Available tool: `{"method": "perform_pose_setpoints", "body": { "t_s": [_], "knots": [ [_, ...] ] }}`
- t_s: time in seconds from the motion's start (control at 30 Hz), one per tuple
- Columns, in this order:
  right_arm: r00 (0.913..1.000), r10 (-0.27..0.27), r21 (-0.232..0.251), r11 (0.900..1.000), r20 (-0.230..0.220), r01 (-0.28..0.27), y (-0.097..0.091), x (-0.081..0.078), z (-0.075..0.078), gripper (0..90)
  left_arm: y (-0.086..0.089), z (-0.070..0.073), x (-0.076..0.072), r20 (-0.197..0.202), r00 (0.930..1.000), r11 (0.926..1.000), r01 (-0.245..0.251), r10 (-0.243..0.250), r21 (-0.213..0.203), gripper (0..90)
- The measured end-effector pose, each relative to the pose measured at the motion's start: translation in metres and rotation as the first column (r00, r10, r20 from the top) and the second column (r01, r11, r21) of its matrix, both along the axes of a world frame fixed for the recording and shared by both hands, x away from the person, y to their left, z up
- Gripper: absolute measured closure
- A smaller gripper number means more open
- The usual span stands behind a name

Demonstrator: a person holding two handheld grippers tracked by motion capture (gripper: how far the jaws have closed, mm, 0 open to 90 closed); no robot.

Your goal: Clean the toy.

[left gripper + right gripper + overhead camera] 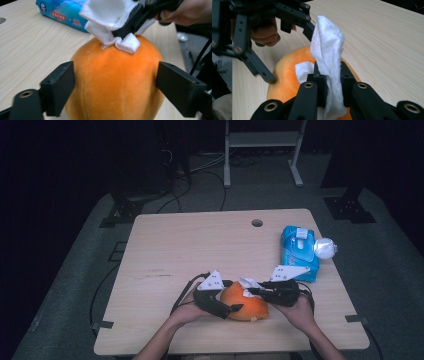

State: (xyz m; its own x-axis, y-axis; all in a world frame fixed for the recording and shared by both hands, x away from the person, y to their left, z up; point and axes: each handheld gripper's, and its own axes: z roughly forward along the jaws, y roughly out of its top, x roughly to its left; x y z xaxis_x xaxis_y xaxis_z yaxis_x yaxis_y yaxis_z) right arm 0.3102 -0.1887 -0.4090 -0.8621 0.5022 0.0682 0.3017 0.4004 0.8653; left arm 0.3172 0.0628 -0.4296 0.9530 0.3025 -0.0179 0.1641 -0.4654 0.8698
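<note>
An orange plush ball (248, 306) lies near the table's front edge. My left gripper (231, 298) grips it from the left. In the left gripper view its two black jaws press on either side of the ball (112, 75). My right gripper (253, 291) reaches in from the right, shut on a crumpled white wipe (247, 282). It holds the wipe (110, 17) down on the top of the ball. In the right gripper view the wipe (327, 47) stands up between the closed jaws, over the orange surface (287, 75).
A blue pack of wet wipes (299, 251) lies at the table's right edge, with a white round object (325, 248) beside it. A cable hole (257, 223) sits near the far edge. The wooden table (175, 250) is bare on its left half.
</note>
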Motion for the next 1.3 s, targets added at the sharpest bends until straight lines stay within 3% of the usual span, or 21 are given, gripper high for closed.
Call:
{"method": "perform_pose_setpoints", "body": {
  "t_s": [0.17, 0.27, 0.47, 0.57, 0.7, 0.8, 0.93, 1.0, 1.13, 1.23, 1.3],
  "knots": [
    [0.9988, 0.045, 0.008, 0.9989, 0.022, -0.045, 0.014, -0.009, 0.005, 79.7, 0.001, -0.005, 0.004, -0.042, 0.9979, 0.9987, -0.05, 0.05, -0.005, 24.0],
    [0.9972, 0.059, -0.029, 0.9979, 0.046, -0.057, 0.02, -0.01, 0.006, 79.7, 0.005, -0.006, 0.005, -0.064, 0.9956, 0.9975, -0.07, 0.069, -0.009, 24.9],
    [1.0, -0.002, 0.0, 1.0, -0.001, 0.002, -0.003, -0.002, 0.003, 79.6, 0.012, -0.007, 0.011, -0.104, 0.9903, 0.9954, -0.095, 0.092, -0.019, 26.2],
    [0.9999, -0.007, 0.01, 0.9999, -0.015, 0.007, -0.007, 0.0, 0.0, 79.7, 0.01, -0.003, 0.01, -0.082, 0.9933, 0.9964, -0.083, 0.081, -0.018, 23.8],
    [1.0, 0.002, -0.004, 1.0, -0.004, -0.002, -0.003, -0.001, 0.0, 79.7, 0.003, 0.003, 0.005, -0.031, 0.9987, 0.9971, -0.043, 0.041, -0.063, 15.7],
    [1.0, 0.001, 0.0, 1.0, -0.001, -0.001, -0.001, 0.0, 0.001, 79.7, -0.001, -0.001, 0.004, -0.004, 0.9993, 0.9988, -0.038, 0.038, -0.029, 21.1],
    [0.9995, 0.028, 0.015, 0.9995, 0.016, -0.028, 0.007, -0.006, 0.006, 79.7, 0.003, -0.002, 0.007, -0.035, 0.9964, 0.9969, -0.078, 0.078, -0.012, 27.1],
    [0.999, 0.037, -0.001, 0.9993, 0.026, -0.037, 0.01, -0.009, 0.006, 79.6, 0.007, -0.004, 0.009, -0.053, 0.9947, 0.996, -0.089, 0.088, -0.011, 28.0],
    [0.9999, 0.012, -0.001, 0.9999, 0.01, -0.012, 0.002, -0.004, 0.004, 79.6, 0.01, -0.004, 0.01, -0.069, 0.9921, 0.9942, -0.107, 0.105, -0.017, 29.3],
    [0.9998, -0.008, 0.015, 0.9999, -0.016, 0.008, -0.006, 0.003, 0.001, 79.6, 0.008, -0.003, 0.008, -0.077, 0.9929, 0.9956, -0.092, 0.091, -0.015, 29.1],
    [0.9998, -0.011, 0.01, 0.9999, -0.018, 0.011, -0.007, 0.003, -0.001, 79.6, 0.007, -0.002, 0.007, -0.094, 0.9942, 0.9985, -0.053, 0.051, -0.013, 27.6]
  ]
}}
